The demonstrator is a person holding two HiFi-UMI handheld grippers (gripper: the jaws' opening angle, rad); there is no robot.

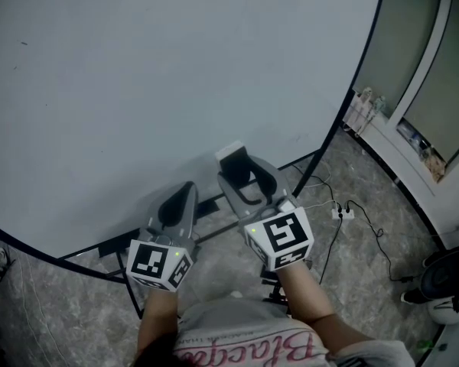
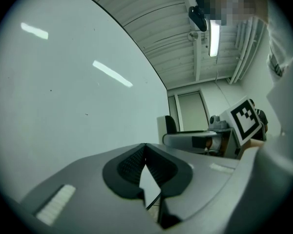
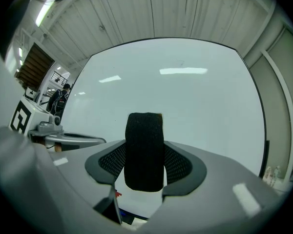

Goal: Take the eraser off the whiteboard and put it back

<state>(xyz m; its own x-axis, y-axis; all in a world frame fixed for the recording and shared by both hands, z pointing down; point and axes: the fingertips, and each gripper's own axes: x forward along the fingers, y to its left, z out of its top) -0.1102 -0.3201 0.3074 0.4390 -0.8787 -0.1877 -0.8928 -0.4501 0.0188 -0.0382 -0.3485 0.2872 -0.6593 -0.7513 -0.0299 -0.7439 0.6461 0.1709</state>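
The big whiteboard (image 1: pixel 138 90) fills the head view ahead of me. My right gripper (image 1: pixel 241 176) is shut on the eraser (image 1: pixel 233 159), a block with black felt and a white back, held near the board's lower part. In the right gripper view the eraser (image 3: pixel 144 152) stands upright between the two pads (image 3: pixel 178 165) with its felt side toward the camera. Whether it touches the board I cannot tell. My left gripper (image 1: pixel 185 193) hovers just to the left, shut and empty; its tips (image 2: pixel 145 147) meet in the left gripper view.
The board's black frame and stand (image 1: pixel 214 205) run under my grippers. Cables and a power strip (image 1: pixel 342 213) lie on the stone floor at right. A window ledge with small bottles (image 1: pixel 363 105) is at far right; a dark device (image 1: pixel 447 270) sits on the floor.
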